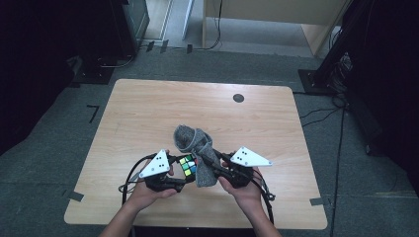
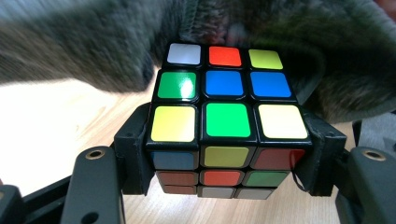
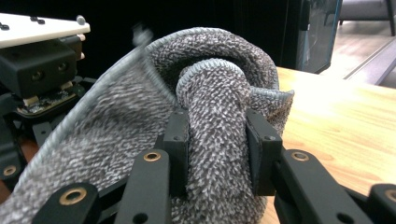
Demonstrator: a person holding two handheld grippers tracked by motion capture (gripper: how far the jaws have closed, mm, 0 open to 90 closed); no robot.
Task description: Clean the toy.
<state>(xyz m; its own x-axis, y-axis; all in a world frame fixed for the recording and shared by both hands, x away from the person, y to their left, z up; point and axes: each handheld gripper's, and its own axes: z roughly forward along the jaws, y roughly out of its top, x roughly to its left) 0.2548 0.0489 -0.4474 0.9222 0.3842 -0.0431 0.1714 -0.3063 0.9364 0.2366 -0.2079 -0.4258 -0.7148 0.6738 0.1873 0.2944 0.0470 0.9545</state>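
cube [image 1: 187, 167] left of cloth [image 1: 197, 148], on table [image 1: 148, 113]

Wooden table [image 1: 148, 113], grey carpet floor [image 1: 49, 148], dark surroundings.

Glossy plastic puzzle cube [image 2: 224, 84]; fuzzy, rough-knit grey cloth [image 3: 140, 140]; smooth light-wood-grain table [image 1: 148, 113]; matt black plastic gripper bodies.

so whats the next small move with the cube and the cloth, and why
Probably ease the grey cloth further over the Rubik's cube. The left claw is shut on the cube's sides, holding it above the table, and the right claw is shut on a bunched fold of the cloth, which lies behind and beside the cube while its coloured top is uncovered.
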